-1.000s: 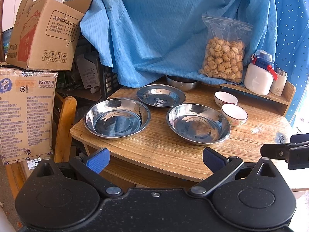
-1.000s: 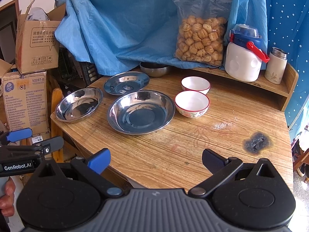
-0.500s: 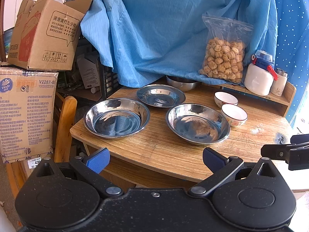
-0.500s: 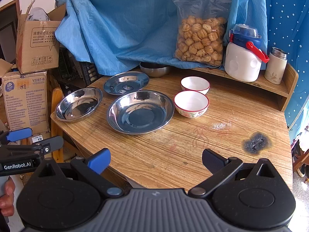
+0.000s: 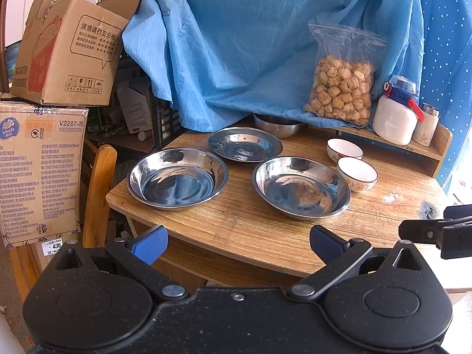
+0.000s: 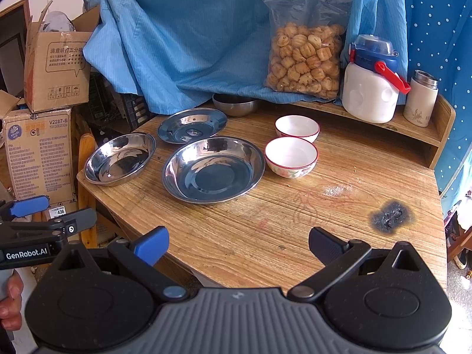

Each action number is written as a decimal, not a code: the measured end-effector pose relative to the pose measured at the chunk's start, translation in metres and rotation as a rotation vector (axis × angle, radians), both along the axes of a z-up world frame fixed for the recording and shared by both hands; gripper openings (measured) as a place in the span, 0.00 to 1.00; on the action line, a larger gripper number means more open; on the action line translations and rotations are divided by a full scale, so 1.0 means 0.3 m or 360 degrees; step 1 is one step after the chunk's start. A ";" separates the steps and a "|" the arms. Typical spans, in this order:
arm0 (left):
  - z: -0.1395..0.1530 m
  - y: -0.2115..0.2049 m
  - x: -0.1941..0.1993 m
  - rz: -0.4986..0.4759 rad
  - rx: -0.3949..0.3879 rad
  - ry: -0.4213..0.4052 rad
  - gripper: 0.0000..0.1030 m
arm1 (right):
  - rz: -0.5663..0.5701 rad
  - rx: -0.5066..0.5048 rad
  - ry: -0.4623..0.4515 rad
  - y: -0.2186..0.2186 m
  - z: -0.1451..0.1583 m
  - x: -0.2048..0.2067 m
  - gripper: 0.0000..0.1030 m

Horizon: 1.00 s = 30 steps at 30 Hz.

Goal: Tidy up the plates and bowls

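A wooden table (image 6: pixel 295 230) with a rounded front edge holds every dish, and places here are given relative to the large steel plate (image 6: pixel 214 169) at its middle. Far left of it, off the table, stacked cardboard boxes (image 5: pixel 41 171) stand beside a wooden chair back (image 5: pixel 98 194). The left gripper (image 5: pixel 236 243) hovers short of the table's front edge, its blue-padded fingers spread wide and empty. Left of the large plate sits a second deep steel plate (image 6: pixel 119 157), smooth, mirror-bright and round-rimmed; behind it lies a shallower steel plate (image 6: pixel 191 125), and farther back a steel bowl (image 6: pixel 236 104) half hidden under a draped blue cloth (image 6: pixel 191 35). Nothing is stacked yet, so sorting seems not to have begun. Just right of the large plate, two white ceramic bowls with red rims (image 6: pixel 292 156) sit one behind the other. The right gripper (image 6: pixel 237 246) waits low over the table's near edge, fingers likewise apart and empty. Behind and to the right, a raised shelf carries a clear bag of biscuits (image 6: pixel 305 59), a white jug (image 6: pixel 370 88) and a small flask (image 6: pixel 420 100).
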State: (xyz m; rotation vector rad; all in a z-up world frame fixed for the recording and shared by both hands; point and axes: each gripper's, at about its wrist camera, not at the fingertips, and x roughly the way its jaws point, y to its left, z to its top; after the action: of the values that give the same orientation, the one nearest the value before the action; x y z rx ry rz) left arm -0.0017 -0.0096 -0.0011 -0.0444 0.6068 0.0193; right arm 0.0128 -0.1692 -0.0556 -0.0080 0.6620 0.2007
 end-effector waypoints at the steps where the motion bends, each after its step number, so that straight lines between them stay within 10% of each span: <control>1: 0.000 0.000 0.000 0.0001 0.0000 0.0000 0.99 | 0.0000 0.0000 0.0001 0.000 0.000 0.000 1.00; 30: -0.017 -0.027 0.039 0.0052 0.0016 0.0077 0.99 | 0.0004 0.0009 0.0011 -0.005 -0.008 0.009 1.00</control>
State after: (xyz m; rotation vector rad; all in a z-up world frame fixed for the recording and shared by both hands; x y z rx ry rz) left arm 0.0100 -0.0176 -0.0062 -0.0441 0.6540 0.0554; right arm 0.0156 -0.1709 -0.0580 -0.0025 0.6681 0.2053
